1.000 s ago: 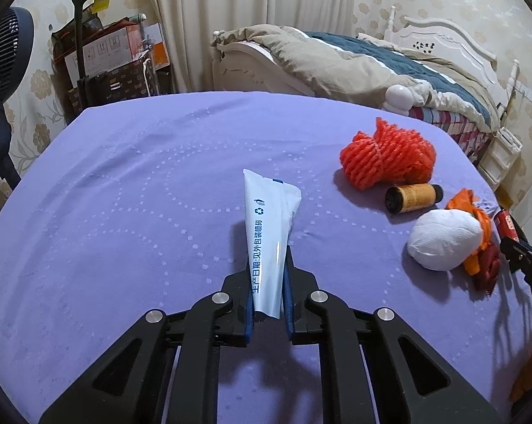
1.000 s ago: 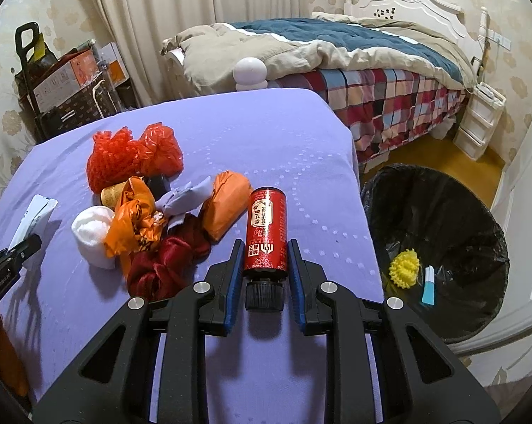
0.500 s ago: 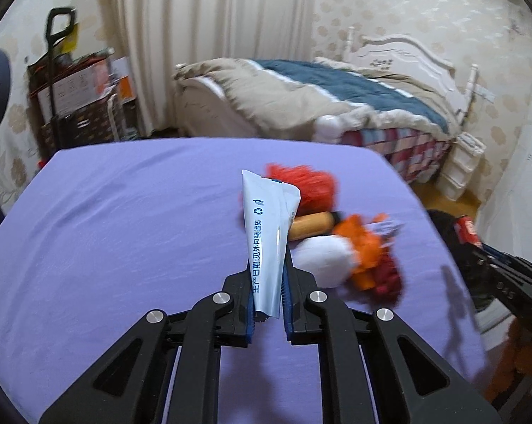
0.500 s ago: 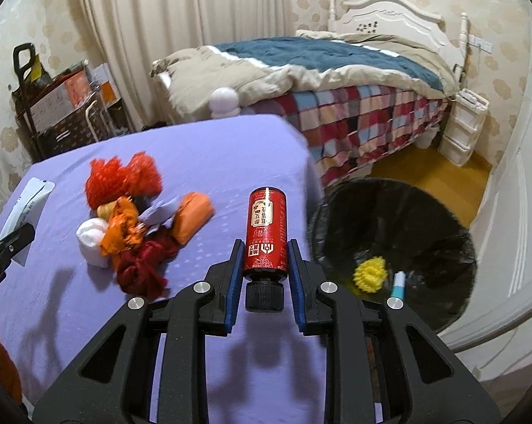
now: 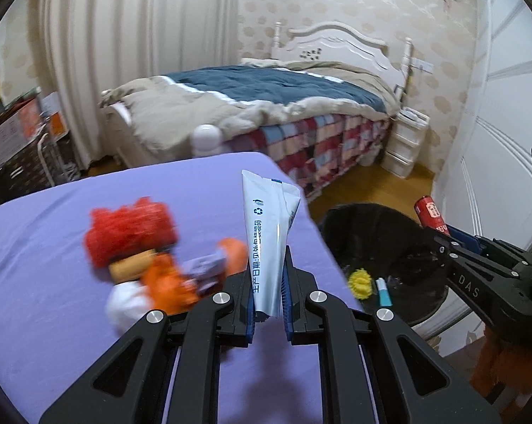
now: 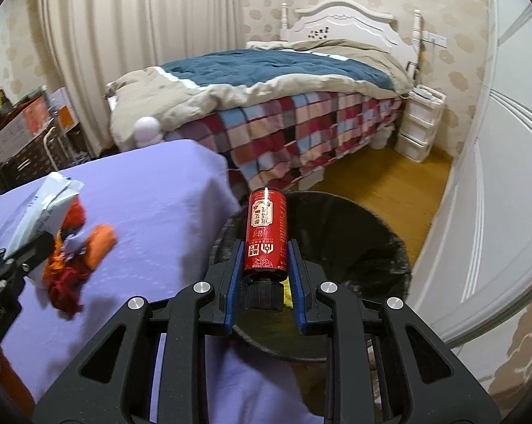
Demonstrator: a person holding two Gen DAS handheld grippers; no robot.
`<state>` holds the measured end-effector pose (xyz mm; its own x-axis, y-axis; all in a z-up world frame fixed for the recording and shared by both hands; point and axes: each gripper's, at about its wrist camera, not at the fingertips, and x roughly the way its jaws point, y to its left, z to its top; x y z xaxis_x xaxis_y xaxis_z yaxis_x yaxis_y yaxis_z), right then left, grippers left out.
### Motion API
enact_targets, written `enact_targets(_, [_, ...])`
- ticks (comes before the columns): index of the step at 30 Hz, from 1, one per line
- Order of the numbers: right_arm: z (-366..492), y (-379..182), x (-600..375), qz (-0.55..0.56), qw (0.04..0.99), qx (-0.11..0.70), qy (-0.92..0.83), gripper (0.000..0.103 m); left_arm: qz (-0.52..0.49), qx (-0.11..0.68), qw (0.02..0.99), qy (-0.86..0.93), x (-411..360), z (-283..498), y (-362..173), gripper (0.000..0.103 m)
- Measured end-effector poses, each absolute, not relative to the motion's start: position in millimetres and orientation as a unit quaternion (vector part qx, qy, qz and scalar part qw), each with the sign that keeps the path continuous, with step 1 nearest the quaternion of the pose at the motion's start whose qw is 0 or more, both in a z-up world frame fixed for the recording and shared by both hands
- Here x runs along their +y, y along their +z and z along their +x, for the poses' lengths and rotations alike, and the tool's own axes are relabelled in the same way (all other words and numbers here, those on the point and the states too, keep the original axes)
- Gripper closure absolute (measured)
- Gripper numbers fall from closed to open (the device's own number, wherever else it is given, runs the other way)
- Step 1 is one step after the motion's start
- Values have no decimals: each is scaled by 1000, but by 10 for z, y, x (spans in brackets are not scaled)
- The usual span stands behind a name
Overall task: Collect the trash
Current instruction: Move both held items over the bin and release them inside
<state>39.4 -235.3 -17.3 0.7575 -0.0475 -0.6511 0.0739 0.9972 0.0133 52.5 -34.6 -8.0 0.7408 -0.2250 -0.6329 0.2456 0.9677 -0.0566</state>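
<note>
— Bedroom walls papered in a pale floral print are seen behind a table draped in a smooth purple cloth, with a bed under a blue and beige quilt beyond it. What is held?

— A flattened white tube with blue print and a crimped, creased end is pinched between the blue pads of the left gripper. Its lower end is pressed flat by the nearly closed fingers, and the rest stands out past the fingertips over the table's edge.

— And on the other side?

— A red bottle, a glossy cylinder with gold and white print and a ribbed black cap, is clamped by the right gripper. The cap sits back between the fingers, the body is gripped at its sides, and the whole is held above a round bin lined with a black plastic bag.

— What is left on the cloth?

— A blurred heap is seen: red netting, orange and dark red scraps and something white. A yellow lump and a small teal item are lying inside the bin.
</note>
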Motion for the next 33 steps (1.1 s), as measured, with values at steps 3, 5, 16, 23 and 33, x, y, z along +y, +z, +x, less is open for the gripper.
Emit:
enact_targets(3, [465,-229,-2504,24,935,350,-42,79,28,345,928,-138,-594,646,-170,90])
enact_targets(5, [510,-274,-2580,25,934,353,-48,79,37,351,924,-145,-767,727,-231,90])
enact_targets(16, [776,-504,-2954,39,925,374,-61,79,68,371,912,-159,-1335,1045,-434,90])
enact_targets(23, [862,-599,-3081,47,921,382,-62,79,79,380,907,-160,-1523,1141,-517,90])
enact_targets(33, [887,-662,-3231,66,918,385,-72,68,82,392,904,-151,-1570,1210,-590,57])
